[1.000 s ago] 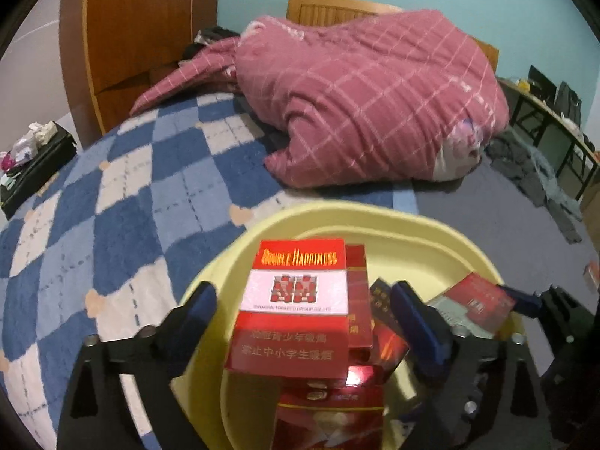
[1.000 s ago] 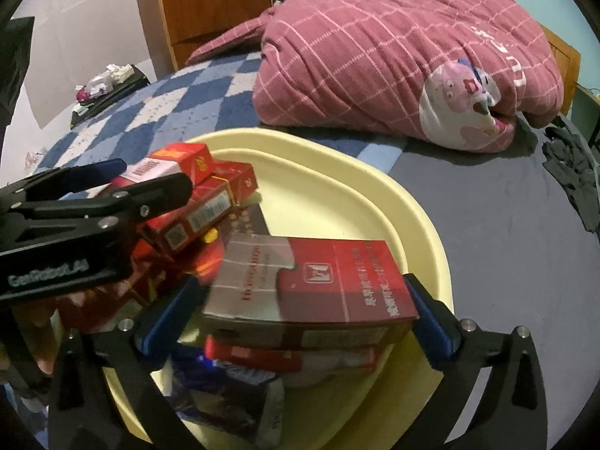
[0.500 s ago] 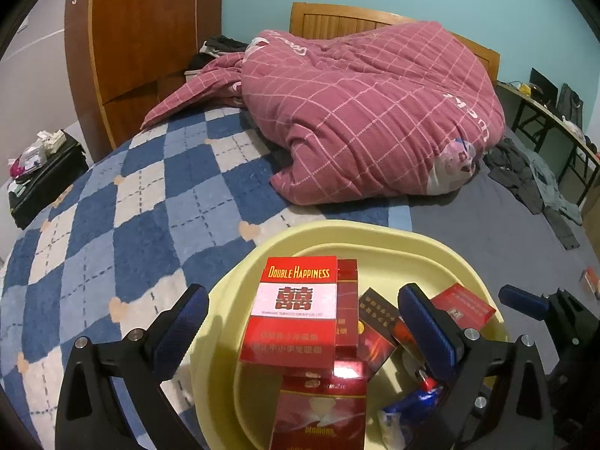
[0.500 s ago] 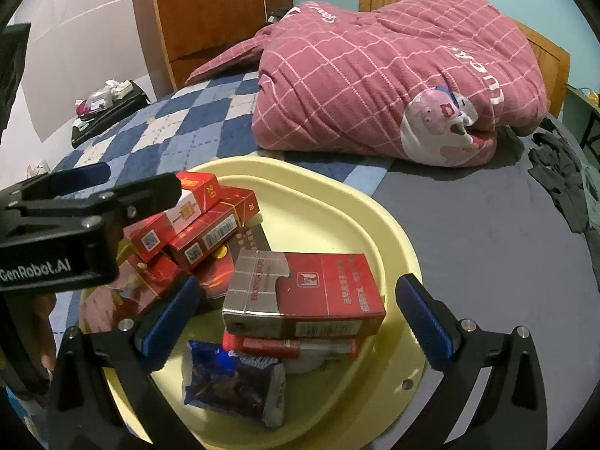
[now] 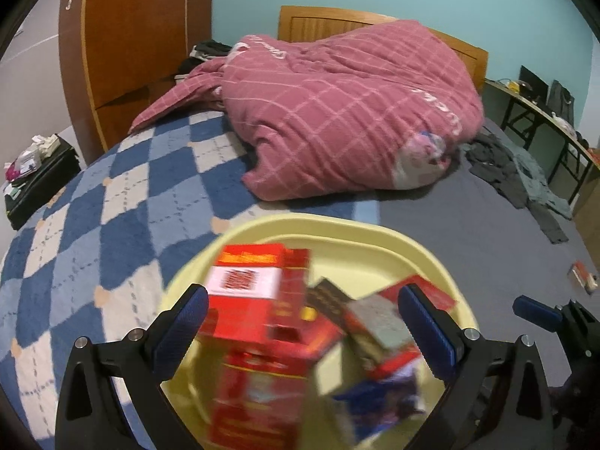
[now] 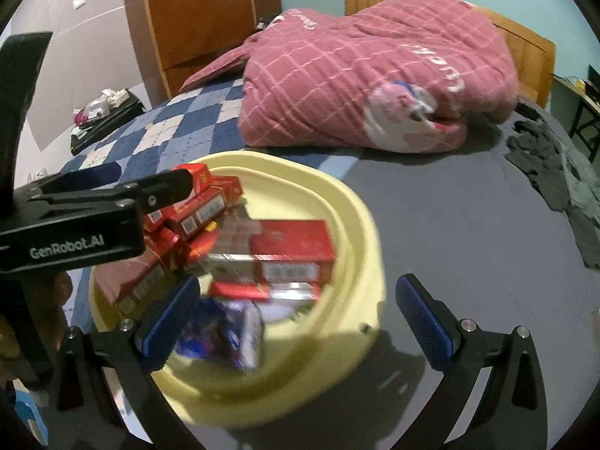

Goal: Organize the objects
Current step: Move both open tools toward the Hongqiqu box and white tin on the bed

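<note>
Ahead of both pairs of fingers we see a pale yellow basin (image 6: 360, 225) resting on the bed (image 5: 112, 202), filled with a loose heap of boxes. Between the fingers of our left gripper (image 5: 300, 322), but untouched by them, a red and white carton (image 5: 251, 292) lies on top of other red packs, blurred. Between the fingers of our right gripper (image 6: 296, 311), also untouched, lies a red and silver pack (image 6: 285, 251), with a blue wrapper (image 6: 221, 333) just below it, close to the left finger. Both grippers are released, fingers spread wide, grasping nothing. In the right view the left gripper reaches over the basin's left rim, above the red packs. Beyond the fingers a pink checked quilt (image 5: 337, 120) is bunched up behind the basin's far rim. To the right of the fingers the grey sheet (image 6: 468, 225) gives open room, with dark clothes (image 6: 555, 172) toward its far right edge.
</note>
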Demonstrator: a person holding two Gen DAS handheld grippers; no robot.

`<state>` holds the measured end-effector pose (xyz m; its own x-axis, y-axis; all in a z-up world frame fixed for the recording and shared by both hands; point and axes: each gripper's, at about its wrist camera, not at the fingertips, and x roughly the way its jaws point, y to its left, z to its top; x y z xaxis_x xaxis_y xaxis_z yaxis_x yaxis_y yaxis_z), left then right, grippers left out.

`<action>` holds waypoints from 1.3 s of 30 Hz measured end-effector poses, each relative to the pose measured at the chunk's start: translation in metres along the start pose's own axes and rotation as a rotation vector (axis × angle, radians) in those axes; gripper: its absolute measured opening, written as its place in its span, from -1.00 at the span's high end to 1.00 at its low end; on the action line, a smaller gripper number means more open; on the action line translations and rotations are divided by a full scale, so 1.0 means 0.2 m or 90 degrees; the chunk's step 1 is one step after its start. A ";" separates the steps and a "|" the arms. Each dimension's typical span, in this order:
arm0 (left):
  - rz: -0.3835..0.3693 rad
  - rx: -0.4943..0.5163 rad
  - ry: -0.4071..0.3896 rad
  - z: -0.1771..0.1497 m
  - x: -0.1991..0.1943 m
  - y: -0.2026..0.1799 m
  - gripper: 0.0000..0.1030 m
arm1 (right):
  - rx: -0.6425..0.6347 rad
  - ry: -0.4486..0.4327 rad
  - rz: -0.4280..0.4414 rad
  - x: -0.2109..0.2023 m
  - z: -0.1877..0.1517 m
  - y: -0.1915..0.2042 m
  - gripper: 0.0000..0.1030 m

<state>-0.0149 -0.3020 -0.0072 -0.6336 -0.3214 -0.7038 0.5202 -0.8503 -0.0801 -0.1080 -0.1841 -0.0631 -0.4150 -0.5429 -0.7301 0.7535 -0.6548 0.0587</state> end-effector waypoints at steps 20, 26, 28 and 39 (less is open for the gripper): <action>-0.115 0.129 0.026 -0.23 -0.20 -0.88 -0.99 | 0.134 -0.032 -0.125 -0.66 -0.43 -0.83 -1.00; -0.159 0.130 0.041 -0.30 -0.18 -1.09 -0.99 | 0.180 -0.023 -0.162 -0.79 -0.60 -1.07 -1.00; -0.169 0.133 0.053 -0.33 -0.16 -1.15 -0.99 | 0.190 -0.019 -0.174 -0.82 -0.65 -1.14 -1.00; -0.208 0.179 0.084 -0.39 -0.03 -1.53 -0.99 | 0.221 -0.010 -0.226 -0.98 -0.83 -1.46 -1.00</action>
<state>-0.1248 -0.0077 -0.0338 -0.6507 0.0229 -0.7590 0.1175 -0.9845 -0.1304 -0.1613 0.2003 -0.0492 -0.6249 -0.2605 -0.7360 0.3505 -0.9360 0.0337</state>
